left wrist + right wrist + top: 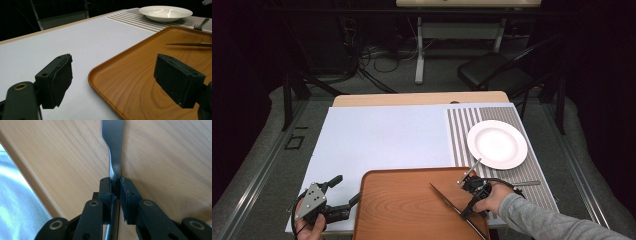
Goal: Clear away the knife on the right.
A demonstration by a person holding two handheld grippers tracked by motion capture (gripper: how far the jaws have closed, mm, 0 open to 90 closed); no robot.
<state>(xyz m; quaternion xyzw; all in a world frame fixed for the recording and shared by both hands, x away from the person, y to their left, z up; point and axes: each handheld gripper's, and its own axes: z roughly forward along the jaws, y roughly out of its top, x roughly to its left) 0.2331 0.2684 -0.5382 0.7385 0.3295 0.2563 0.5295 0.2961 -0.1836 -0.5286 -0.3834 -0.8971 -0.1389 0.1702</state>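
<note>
A table knife lies slanted over the right part of the wooden tray. My right gripper is shut on it near where blade meets handle. In the right gripper view the pads pinch the knife, whose blade runs away over the tray. My left gripper is open by the tray's left edge with nothing between its jaws. In the left gripper view this gripper straddles the tray's near corner, and the knife shows farther off.
A white plate sits on a striped placemat at the right. A fork leans over the tray's far right corner. Another metal utensil lies on the placemat beside my right hand. A pale mat covers the table's left.
</note>
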